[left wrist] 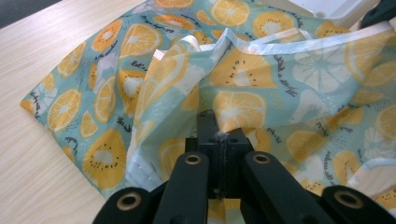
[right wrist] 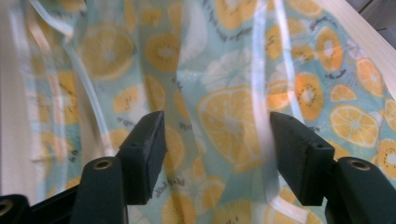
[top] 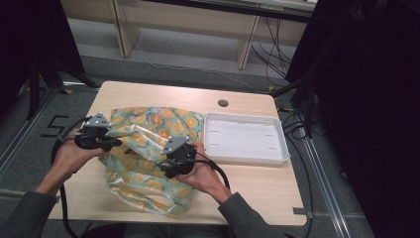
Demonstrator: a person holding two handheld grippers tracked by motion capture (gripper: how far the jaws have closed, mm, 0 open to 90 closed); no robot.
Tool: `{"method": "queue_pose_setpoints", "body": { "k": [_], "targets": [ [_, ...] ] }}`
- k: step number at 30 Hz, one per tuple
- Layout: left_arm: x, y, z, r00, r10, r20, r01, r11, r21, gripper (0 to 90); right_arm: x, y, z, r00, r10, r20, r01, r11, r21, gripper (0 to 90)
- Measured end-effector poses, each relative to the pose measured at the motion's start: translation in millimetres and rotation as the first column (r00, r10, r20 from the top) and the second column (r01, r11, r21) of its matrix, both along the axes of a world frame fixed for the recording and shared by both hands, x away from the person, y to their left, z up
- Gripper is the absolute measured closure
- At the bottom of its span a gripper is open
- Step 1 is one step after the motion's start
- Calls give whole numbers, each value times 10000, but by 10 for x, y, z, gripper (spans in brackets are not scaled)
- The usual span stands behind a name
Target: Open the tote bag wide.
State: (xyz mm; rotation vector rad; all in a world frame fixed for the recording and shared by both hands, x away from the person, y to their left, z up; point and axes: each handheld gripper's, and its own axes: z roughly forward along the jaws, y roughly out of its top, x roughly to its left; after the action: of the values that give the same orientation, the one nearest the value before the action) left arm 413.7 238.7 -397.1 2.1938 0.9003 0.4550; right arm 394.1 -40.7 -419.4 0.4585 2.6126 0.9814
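Holding the left gripper [left wrist: 218,135] closed, I pinch a fold of the fruit-print bag [top: 148,148] near its left edge, and the fabric rises a little toward the pinch. The right gripper [right wrist: 217,154] is different: its jaws stand wide apart, with the bag's fabric behind them but nothing pressed between the pads. It hovers low over the middle of the bag, on the side closer to the white tray [top: 277,157].

The bag itself lies crumpled on the wooden table [top: 257,183], spread between my two hands, with its pale handles [top: 143,133] loose on top. Its right edge lies just beside the tray, though I cannot tell if they touch. The tray has nothing inside.

I judge the work is in an early or middle stage. One side of the bag is secured, but the other side has no grip yet, and the fabric is far from flat or folded. What is left, I think, is to close the right gripper on a suitable edge or handle, then pull the bag straight and arrange it.
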Motion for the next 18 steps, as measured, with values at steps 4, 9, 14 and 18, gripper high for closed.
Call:
{"method": "queue_pose_setpoints", "body": {
  "k": [4,9,14,18],
  "targets": [
    [4,2,7,10000,19,63,-20,10000,56,892,76,43,-171,9984,-493,-286,483,9982,-358,382],
    [5,7,-9,9998,141,-101,-142,9999,-40,891,143,-123,22,9978,-621,-211,632,9964,557,359],
    [3,-10,5,10000,-16,-82,16,10000,-9,891,34,-159,309,9988,-149,-470,237,9810,1927,359],
    [-12,-28,23,10000,46,-10,-46,10000,-67,891,-10,12,235,9978,278,-607,-170,9850,1716,346]
  ]
}}
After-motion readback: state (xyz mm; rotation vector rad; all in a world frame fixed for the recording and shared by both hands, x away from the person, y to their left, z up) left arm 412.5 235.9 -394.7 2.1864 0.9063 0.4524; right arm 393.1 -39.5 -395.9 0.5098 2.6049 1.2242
